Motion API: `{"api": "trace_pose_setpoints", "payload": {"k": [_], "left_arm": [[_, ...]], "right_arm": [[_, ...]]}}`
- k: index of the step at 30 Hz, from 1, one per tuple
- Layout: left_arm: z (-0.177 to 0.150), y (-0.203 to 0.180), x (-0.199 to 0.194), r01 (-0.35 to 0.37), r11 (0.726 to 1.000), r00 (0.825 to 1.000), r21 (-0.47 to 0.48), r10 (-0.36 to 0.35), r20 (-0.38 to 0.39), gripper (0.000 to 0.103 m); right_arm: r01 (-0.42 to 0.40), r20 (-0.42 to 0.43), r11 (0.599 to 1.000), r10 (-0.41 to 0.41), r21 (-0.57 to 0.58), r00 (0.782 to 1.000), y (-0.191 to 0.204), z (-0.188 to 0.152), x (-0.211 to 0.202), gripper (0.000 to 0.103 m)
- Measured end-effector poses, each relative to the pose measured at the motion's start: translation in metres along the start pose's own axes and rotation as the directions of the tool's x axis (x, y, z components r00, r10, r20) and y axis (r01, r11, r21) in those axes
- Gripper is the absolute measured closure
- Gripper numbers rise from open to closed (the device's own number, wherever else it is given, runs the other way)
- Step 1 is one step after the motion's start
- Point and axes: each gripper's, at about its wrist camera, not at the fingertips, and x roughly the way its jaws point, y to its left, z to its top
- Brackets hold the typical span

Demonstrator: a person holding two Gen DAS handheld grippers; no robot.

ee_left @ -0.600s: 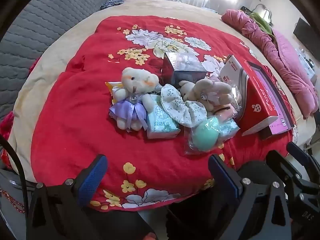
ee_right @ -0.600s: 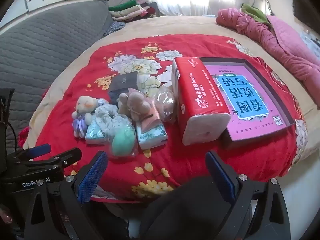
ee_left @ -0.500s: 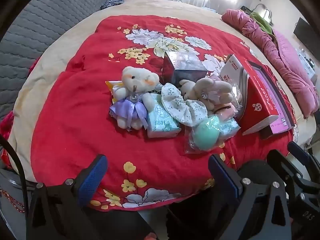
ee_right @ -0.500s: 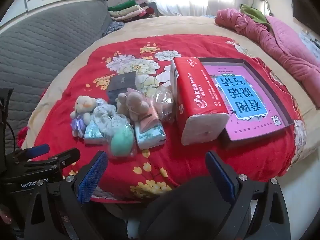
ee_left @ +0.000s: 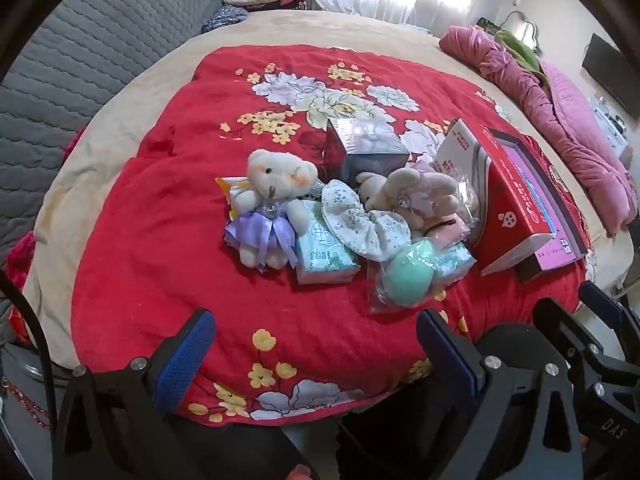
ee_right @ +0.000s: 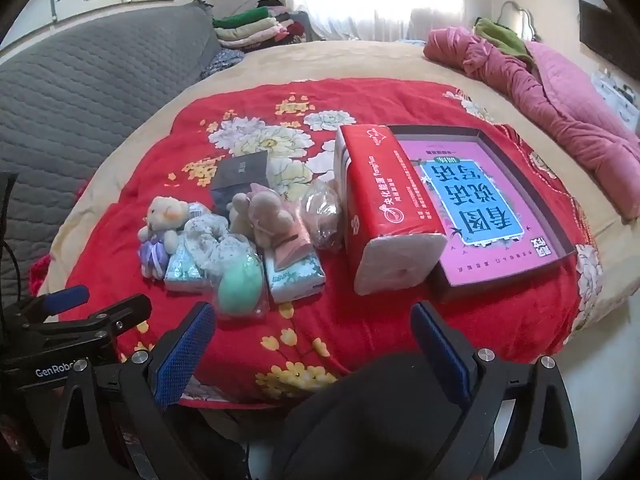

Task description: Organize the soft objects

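I have not picked anything up yet: my left gripper (ee_left: 312, 350) and my right gripper (ee_right: 312, 336) both hang at the near edge of the red floral blanket (ee_left: 160, 216), each with its blue-padded fingers spread wide and nothing between them. The soft things lie heaped mid-blanket, well ahead of both tools, so I judge this to be the approach before the first grasp. The open pink-lined box (ee_right: 560, 254) at the right looks like the likely place to put them, though that is my guess. Counting the heap: two plush toys, a white bear in a purple dress (ee_left: 272, 208) and a beige bunny (ee_left: 416, 196) leaning on the pile; one floral scrunchie (ee_left: 360, 220) draped between them; three pocket tissue packs, I think, one teal pack (ee_left: 324, 252) beside the bear and two stacked under the bunny (ee_right: 294, 268), though the stack is partly hidden; one mint-green sponge egg in a clear bag (ee_left: 408, 272); one crinkled clear bag (ee_right: 322, 216) whose contents I cannot make out; one dark shiny box (ee_left: 366, 148) behind; and one big red tissue pack (ee_right: 384, 204) lying against the box. The egg sits nearest and clear of the rest, so my next move calls for a reach forward and a gentle close on its slippery bag.
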Motion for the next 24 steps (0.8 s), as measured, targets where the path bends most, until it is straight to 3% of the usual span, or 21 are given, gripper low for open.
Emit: {"api": "trace_pose_setpoints", "payload": {"k": [24], "left_arm": [[0.0020,0.0046,-0.0046,-0.007,1.000,1.000,0.002,0.007,0.018,0.002]], "right_arm": [[0.020,0.012,1.000,-0.020,-0.019,1.000,0.0046,-0.0008,-0.0035,0.005]]}}
